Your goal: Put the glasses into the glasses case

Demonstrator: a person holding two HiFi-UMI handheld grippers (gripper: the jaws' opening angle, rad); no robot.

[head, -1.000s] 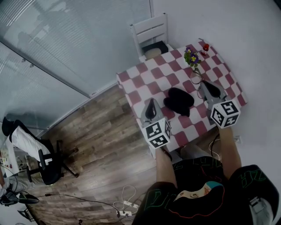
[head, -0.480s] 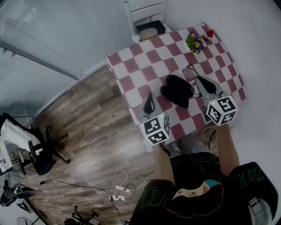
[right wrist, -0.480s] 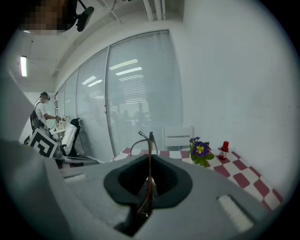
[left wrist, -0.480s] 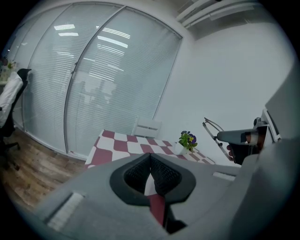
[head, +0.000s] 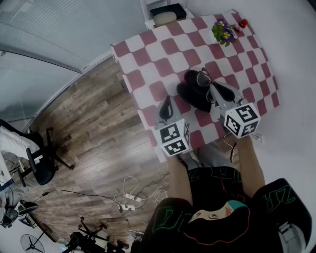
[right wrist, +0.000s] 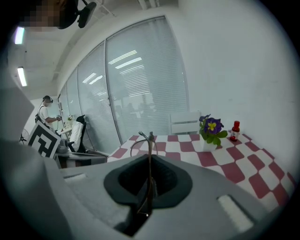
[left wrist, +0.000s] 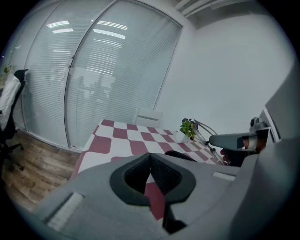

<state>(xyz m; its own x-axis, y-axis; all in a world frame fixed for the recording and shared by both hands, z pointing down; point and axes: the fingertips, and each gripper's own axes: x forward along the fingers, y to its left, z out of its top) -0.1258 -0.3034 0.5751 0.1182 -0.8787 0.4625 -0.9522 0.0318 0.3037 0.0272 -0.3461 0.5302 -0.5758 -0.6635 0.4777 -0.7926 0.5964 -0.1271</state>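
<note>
No brand or label can be read. The only print is the black-and-white square markers on each gripper's cube and some outlined letters on the person's dark top, which I cannot make out; the small red bottle point(head: 242, 23) is too small for any label to show.

The right gripper point(head: 211, 88) is clamped on the glasses point(head: 203, 78), with a thin temple arm pinched between its jaws in the right gripper view and the frame sticking out ahead. From the head view the glasses hang at the far right edge of the open black glasses case point(head: 190, 94), clear of the cloth (the left gripper view shows them lifted). The case lies on the table point(head: 148, 54), which has a red-and-white checked cover.

The left gripper point(head: 166, 105) hangs over the table's near edge, just left of the case, jaws closed together with nothing between them.

A potted plant point(head: 223, 32) with purple and yellow flowers stands at the far right corner beside the bottle, and a white chair point(head: 167, 14) with a cushion sits behind the table. Nothing lies between glasses and case. A black office chair point(head: 37, 165) and loose cables point(head: 129, 200) are on the wooden floor.
</note>
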